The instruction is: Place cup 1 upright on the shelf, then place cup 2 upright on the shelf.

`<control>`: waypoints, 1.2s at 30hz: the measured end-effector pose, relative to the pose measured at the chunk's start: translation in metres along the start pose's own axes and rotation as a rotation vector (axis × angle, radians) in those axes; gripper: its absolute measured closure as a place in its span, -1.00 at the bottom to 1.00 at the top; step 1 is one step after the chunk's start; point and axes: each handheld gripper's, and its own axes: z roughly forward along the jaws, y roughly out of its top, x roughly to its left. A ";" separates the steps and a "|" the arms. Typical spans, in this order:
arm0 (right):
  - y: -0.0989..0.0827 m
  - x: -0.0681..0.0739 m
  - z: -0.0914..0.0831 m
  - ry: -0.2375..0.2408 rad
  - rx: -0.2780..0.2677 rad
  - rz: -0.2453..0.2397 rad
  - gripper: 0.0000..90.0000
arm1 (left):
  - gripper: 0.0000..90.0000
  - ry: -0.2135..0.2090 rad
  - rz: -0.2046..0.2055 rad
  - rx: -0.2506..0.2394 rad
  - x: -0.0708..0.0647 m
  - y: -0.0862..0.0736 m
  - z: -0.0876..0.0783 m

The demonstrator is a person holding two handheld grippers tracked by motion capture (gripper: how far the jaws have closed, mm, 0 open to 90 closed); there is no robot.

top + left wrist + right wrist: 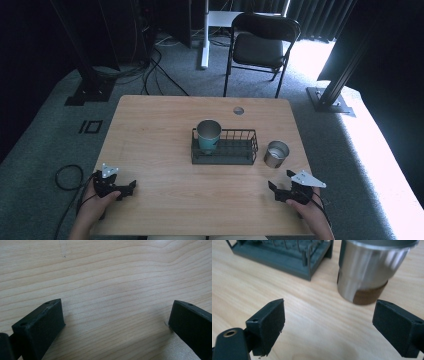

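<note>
Claws, left (131,187) and right (272,188), gape wide and empty on the pale wooden surface (165,125); shiny steel cup (276,153) stands near the right one.

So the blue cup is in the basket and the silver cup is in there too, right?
Not quite. The blue cup does stand in the basket, but the silver cup stands on the table beside the basket, as the high view shows.

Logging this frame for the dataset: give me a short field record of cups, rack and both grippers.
table: light wood
rack: dark wire basket, mid-table
teal cup: upright, in the rack's left end
steel cup: upright, on the table right of the rack, open top
left gripper: open, empty, near edge
right gripper: open, empty, facing the steel cup
</note>
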 end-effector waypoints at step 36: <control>0.001 -0.014 0.005 -0.048 0.012 0.090 -0.76 | -0.99 0.000 0.000 0.000 0.000 0.000 0.000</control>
